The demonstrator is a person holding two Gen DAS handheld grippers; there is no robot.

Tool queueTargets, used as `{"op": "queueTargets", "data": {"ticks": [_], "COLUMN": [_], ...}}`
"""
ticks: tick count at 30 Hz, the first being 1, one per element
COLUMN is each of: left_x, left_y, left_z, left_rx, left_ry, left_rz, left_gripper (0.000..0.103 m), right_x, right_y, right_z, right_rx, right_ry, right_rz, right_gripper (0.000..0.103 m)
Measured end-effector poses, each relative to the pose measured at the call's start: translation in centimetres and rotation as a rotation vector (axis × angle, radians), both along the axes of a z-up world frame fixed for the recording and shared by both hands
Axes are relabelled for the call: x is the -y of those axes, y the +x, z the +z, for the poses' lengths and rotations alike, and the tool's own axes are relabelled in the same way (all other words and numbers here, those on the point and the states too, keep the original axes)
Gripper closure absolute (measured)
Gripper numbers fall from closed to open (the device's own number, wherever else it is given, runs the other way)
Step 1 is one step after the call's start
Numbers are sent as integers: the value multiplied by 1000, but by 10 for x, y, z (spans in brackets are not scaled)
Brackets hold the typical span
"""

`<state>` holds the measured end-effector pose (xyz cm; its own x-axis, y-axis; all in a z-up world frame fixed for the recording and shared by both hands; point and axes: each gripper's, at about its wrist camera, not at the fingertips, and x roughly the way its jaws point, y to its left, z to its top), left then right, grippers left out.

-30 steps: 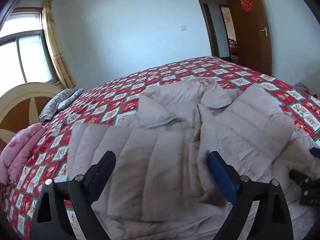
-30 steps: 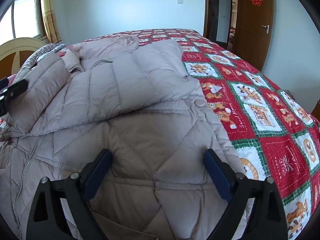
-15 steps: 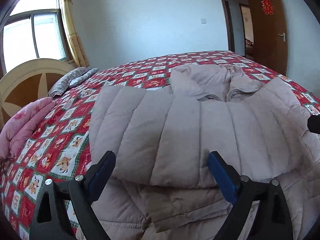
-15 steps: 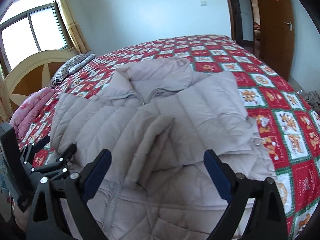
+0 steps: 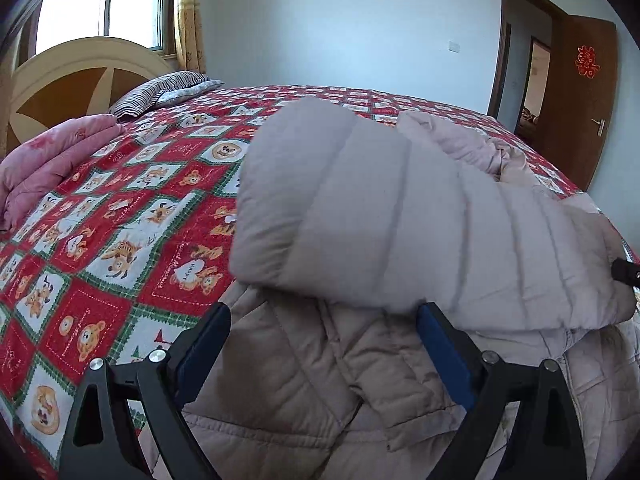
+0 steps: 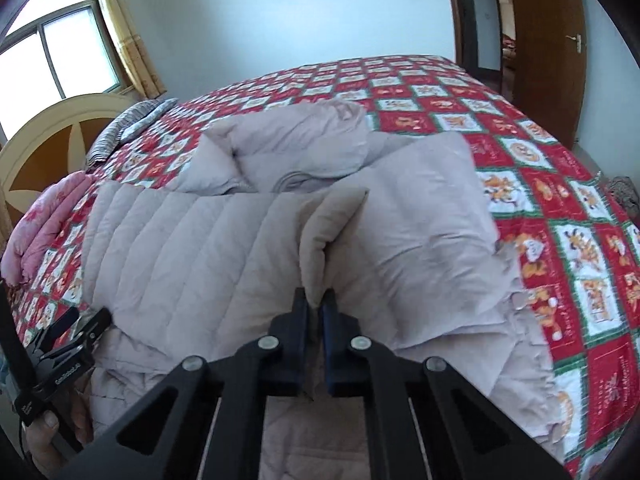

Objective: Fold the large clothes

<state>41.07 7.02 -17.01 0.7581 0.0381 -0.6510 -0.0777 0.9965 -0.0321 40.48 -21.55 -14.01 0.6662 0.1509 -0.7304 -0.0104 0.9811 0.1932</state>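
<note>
A large beige puffer coat (image 5: 400,220) lies on the bed, its sleeves folded across the body. My left gripper (image 5: 322,334) is open, its blue pads either side of the coat's lower left part, just below the folded left sleeve. In the right wrist view the coat (image 6: 420,220) fills the middle. My right gripper (image 6: 317,308) is shut on the cuff end (image 6: 328,224) of the left sleeve, which stands up between the pads. The left gripper shows at the left edge of the right wrist view (image 6: 68,340).
The bed has a red patchwork quilt (image 5: 120,220). A pink folded blanket (image 5: 52,156) and a striped pillow (image 5: 160,92) lie by the round headboard (image 5: 80,76). A brown door (image 5: 580,92) stands open at the far right.
My right gripper has closed on the sleeve cuff; it was open half a second ago. My left gripper has swung left toward the coat's left edge and stays open.
</note>
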Motion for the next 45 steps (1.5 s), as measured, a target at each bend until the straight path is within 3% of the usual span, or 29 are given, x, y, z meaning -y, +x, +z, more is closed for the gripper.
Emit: {"op": "queueTargets", "data": {"ticks": [2, 4, 8, 10, 12, 15, 18, 23, 25, 33, 45], "left_x": [-3, -7, -6, -5, -6, -7, 2, 17, 14, 2, 4], "left_y": [1, 2, 4, 1, -1, 10, 43, 81, 82, 85, 87], "left_z": [0, -1, 4, 20, 42, 65, 58, 7, -2, -18, -26], "left_rx": [-8, -18, -31, 6, 64, 122, 95, -37, -50, -97, -128], "left_ry": [-5, -18, 3, 39, 49, 23, 84, 186, 156, 61, 63], "left_rz": [19, 29, 35, 32, 28, 20, 29, 29, 34, 33, 33], "left_gripper": [9, 9, 9, 9, 9, 9, 9, 9, 8, 1, 1], "right_x": [14, 31, 40, 43, 49, 47, 36, 10, 8, 5, -3], "right_y": [2, 6, 10, 3, -6, -22, -14, 20, 33, 31, 31], "right_z": [-1, -10, -27, -21, -10, 16, 26, 1, -18, -46, -53], "right_rx": [15, -8, -60, -40, -6, 115, 154, 79, 12, -16, -10], "right_ry": [-67, -72, -95, -102, -96, -141, -144, -73, -104, -148, -193], "right_rz": [-59, -97, -91, -111, -148, -216, -181, 6, 9, 9, -9], "right_gripper": [96, 96, 94, 81, 57, 43, 43, 43, 43, 43, 43]}}
